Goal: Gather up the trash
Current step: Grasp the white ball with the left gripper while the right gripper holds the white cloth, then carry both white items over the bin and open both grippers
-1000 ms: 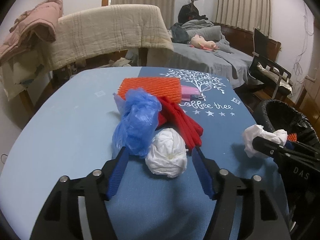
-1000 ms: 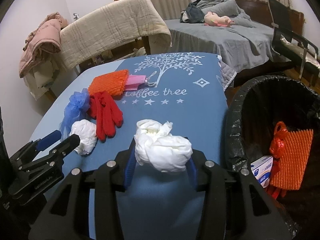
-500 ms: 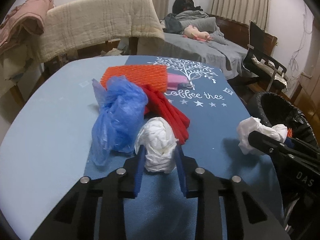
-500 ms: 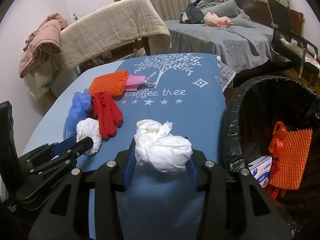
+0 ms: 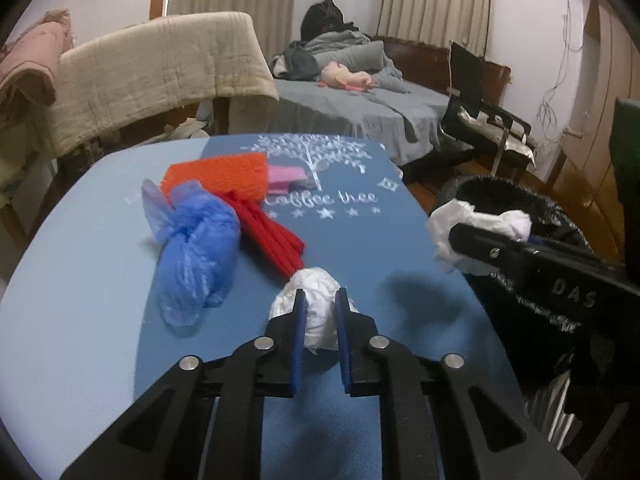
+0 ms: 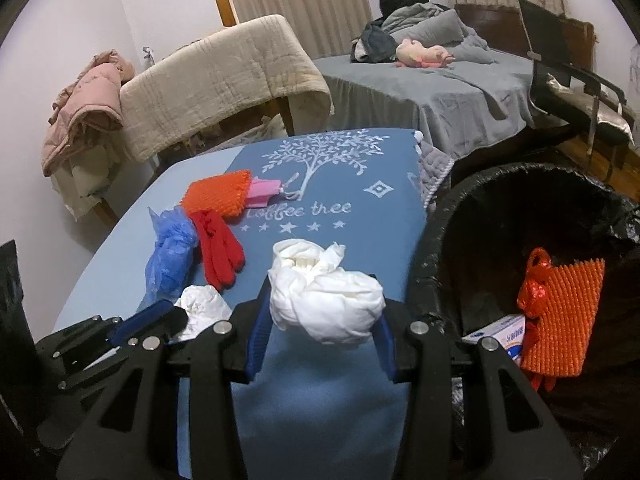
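— Since a second ago the left tongs [image 5: 320, 312] have gone from spread wide to clamped on the small white wad [image 5: 316, 292], right at the red glove's [image 5: 268, 236] fingertips on the surface [image 5: 80, 272].

— Could the wad slip?

— Possibly; it's soft (crumpled plastic, I think), and lifting might drag the glove.

— And the right?

— Right tongs [image 6: 320, 320] are clamped on the bigger white wad [image 6: 324, 300], beside the black-lined bin [image 6: 436, 240]. Released early, it lands outside the bin.
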`<state>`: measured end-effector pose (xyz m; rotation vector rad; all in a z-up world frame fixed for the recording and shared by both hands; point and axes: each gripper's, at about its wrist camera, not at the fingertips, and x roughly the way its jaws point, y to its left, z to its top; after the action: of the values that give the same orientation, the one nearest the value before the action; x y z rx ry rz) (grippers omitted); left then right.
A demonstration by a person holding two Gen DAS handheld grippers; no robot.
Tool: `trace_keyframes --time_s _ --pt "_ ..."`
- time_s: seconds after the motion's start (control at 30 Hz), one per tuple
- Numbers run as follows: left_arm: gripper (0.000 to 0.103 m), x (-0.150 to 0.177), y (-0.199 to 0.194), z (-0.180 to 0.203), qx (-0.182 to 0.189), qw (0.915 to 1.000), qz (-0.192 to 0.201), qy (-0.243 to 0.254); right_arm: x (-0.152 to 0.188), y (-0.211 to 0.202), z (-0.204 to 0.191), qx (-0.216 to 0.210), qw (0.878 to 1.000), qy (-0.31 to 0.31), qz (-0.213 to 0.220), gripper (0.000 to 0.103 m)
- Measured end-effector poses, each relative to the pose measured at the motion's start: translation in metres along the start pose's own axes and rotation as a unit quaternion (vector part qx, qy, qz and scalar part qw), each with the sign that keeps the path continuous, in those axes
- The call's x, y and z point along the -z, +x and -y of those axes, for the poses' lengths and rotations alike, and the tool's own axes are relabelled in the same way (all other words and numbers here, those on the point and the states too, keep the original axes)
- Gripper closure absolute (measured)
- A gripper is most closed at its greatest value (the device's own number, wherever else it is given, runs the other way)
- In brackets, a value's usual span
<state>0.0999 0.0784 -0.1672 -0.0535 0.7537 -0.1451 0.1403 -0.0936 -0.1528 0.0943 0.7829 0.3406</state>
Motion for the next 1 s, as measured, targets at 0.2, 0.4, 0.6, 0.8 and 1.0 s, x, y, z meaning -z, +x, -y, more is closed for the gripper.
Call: trace_keyframes --time_s 0.2,0.4,0.6,0.8,1.0 --pt "0.063 -0.001 0.009 0.001 -0.018 0.9998 -0.002 -0.004 0.008 0.002 0.008 0.007 1.000 0.004 -0.009 0.060" --pt "0.044 0.001 0.020 0.001 -0.015 0.9997 -0.014 -0.010 0.009 0.003 0.010 0.007 1.000 0.005 -0.011 0.060" --pt "0.062 0.004 0.029 0.009 0.031 0.9988 -0.035 -0.011 0.009 0.003 0.015 0.009 1.000 0.006 -0.012 0.060" --pt "0.075 0.002 0.020 0.016 0.047 0.9987 -0.019 -0.009 0.004 -0.004 0.018 0.010 1.000 0.007 -0.004 0.060" --pt "0.075 -0.019 0.001 0.021 0.041 0.9990 0.015 -0.002 -0.003 -0.019 0.022 0.012 1.000 0.010 0.015 0.060"
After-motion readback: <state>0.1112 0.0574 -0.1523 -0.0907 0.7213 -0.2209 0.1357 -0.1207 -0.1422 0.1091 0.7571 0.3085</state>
